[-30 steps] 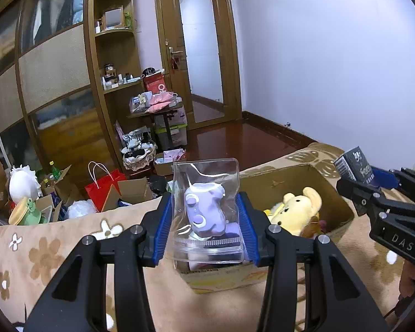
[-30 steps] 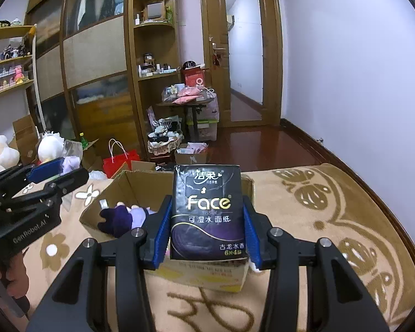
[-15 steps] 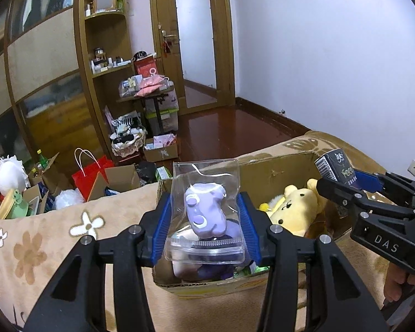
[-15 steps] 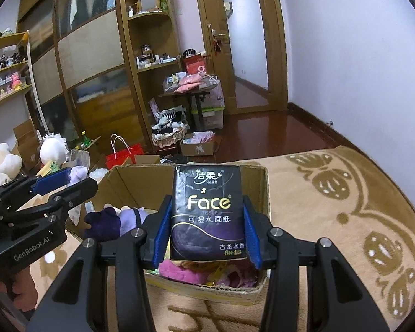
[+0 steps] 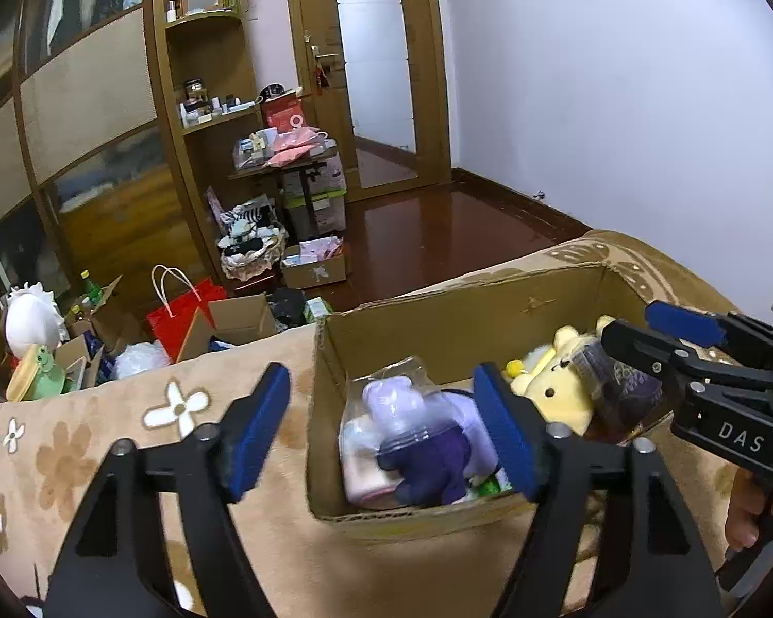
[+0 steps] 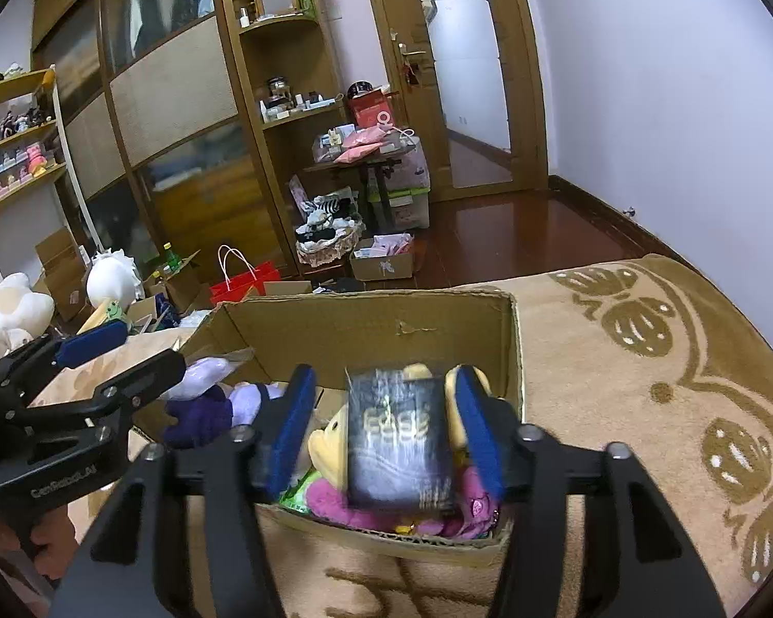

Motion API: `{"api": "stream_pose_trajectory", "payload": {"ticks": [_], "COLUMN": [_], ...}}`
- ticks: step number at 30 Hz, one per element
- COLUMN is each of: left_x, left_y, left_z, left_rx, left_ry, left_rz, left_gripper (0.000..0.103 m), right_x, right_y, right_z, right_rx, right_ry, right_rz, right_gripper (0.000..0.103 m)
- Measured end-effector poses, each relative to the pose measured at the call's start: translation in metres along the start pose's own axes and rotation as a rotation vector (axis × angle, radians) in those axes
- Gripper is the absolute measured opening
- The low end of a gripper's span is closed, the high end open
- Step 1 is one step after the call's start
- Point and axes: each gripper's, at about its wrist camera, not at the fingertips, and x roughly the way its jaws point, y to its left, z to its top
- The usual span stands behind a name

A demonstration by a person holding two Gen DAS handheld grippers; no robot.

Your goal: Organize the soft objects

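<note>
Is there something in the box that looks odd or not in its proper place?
Yes. The dark tissue pack is blurred between the opening jaws of the right claw, above the yellow plush bear in the cardboard box. It is not settled yet. It is packaged goods among plush toys.

Lived-in room of a home, likely a bedroom. Under my fingers lies a tan plush blanket (image 6: 644, 391) with brown flower patterns, spread over what reads as a bed. Ahead stands a wooden door (image 5: 381, 72) with a frosted glass panel, a dark polished wood floor (image 5: 438, 237) and a plain white wall (image 5: 618, 77). A built-in wooden wardrobe (image 6: 175, 118) with curved open shelves (image 6: 283, 103) holds jars and small boxes. A side shelf (image 6: 15, 154) carries figurines. Household clutter on the floor: a red gift bag (image 5: 180, 319), cardboard boxes, a basket (image 6: 330, 247), white plush toys (image 6: 10, 309).
</note>
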Motion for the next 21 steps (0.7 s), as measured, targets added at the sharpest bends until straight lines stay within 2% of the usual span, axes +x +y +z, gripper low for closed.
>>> {"api": "stream_pose_trajectory", "payload": {"ticks": [7,11,14,16,21], "left_x": [-0.016,-0.03,-0.042,-0.051,-0.073], "left_y": [0.009,0.013,0.013,0.012,0.014], "left_z": [-0.004,-0.008,-0.01,-0.012,-0.015], "left_rx": [-0.008,-0.019,-0.014,-0.005,-0.035], "left_ry": [-0.003,-0.009,-0.009,-0.016,-0.03], "left_rz": [0.023,0.039,0.044,0.051,0.043], "left_gripper": [0.087,0.093,0.097,0.098,0.101], "right_x": [-0.014,-0.03,-0.045,-0.054,-0.08], "right_y": [0.003,0.004,0.007,0.008,0.011], "right_z": [0.001,0.002,0.002,0.002,-0.001], "right_rx": [-0.016,-0.019,-0.022,-0.028,-0.043], "right_ry": [-0.013,-0.038,-0.056,-0.059,-0.08], "right_rz": [-0.014,-0.025,-0.032,-0.04,-0.071], "right_gripper": [0.075,0.09,0.094,0.102,0.103]}}
